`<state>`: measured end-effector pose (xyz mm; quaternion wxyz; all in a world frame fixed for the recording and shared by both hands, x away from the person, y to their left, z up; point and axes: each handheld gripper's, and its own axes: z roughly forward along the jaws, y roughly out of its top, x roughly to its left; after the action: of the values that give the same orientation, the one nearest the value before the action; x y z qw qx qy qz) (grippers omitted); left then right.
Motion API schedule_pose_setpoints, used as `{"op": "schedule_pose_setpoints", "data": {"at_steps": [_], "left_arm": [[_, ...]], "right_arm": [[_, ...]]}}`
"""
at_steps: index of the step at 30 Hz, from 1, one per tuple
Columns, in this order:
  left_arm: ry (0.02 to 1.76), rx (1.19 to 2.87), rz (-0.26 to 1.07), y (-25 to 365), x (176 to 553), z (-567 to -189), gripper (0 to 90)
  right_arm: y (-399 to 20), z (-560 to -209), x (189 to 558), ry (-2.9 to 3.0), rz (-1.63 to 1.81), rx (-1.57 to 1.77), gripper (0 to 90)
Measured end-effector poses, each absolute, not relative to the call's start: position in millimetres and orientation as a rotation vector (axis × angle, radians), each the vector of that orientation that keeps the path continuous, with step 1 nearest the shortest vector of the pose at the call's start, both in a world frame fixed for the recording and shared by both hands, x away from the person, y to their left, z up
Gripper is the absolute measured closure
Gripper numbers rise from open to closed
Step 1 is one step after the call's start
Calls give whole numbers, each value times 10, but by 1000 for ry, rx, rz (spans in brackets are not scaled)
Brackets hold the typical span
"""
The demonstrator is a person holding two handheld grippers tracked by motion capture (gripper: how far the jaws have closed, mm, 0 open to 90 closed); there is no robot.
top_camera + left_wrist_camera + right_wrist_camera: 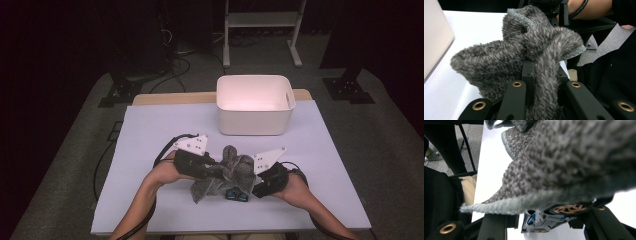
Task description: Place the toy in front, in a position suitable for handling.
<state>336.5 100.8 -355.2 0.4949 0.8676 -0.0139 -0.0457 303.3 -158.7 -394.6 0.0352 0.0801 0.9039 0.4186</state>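
One grey fuzzy sock (225,172), bunched, long axis roughly left-right across worktop (150,130); left hand-held gripper (214,169) clamps it, right hand-held gripper (255,189) part-open, grip unclear.

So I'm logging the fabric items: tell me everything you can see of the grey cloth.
The cloth is fuzzy, mottled grey, with a pale blue-grey stitched hem. It is bunched and twisted, partly lifted off the white table, between both grippers. The left gripper is shut on a fold; the cloth drapes over the right gripper.
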Motion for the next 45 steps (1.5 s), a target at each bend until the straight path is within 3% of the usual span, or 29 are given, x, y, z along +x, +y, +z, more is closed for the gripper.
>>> {"op": "schedule_pose_setpoints", "data": {"at_steps": [10, 20, 33, 45], "left_arm": [[-35, 2072, -119, 1076, 3369, -3551, 779], [-22, 2096, -88, 1210, 3340, -3465, 778], [26, 2179, -152, 1038, 3380, -3861, 777], [29, 2224, -161, 970, 3380, -3947, 773]], "right_arm": [[-1554, -3982, 3076, 2779, 1352, 267, 556], [-1168, -4007, 3100, 2738, 1439, 196, 569], [-1528, -4128, 3064, 2785, 1381, 249, 577], [-1758, -4353, 3049, 2840, 1345, 317, 578]]}}
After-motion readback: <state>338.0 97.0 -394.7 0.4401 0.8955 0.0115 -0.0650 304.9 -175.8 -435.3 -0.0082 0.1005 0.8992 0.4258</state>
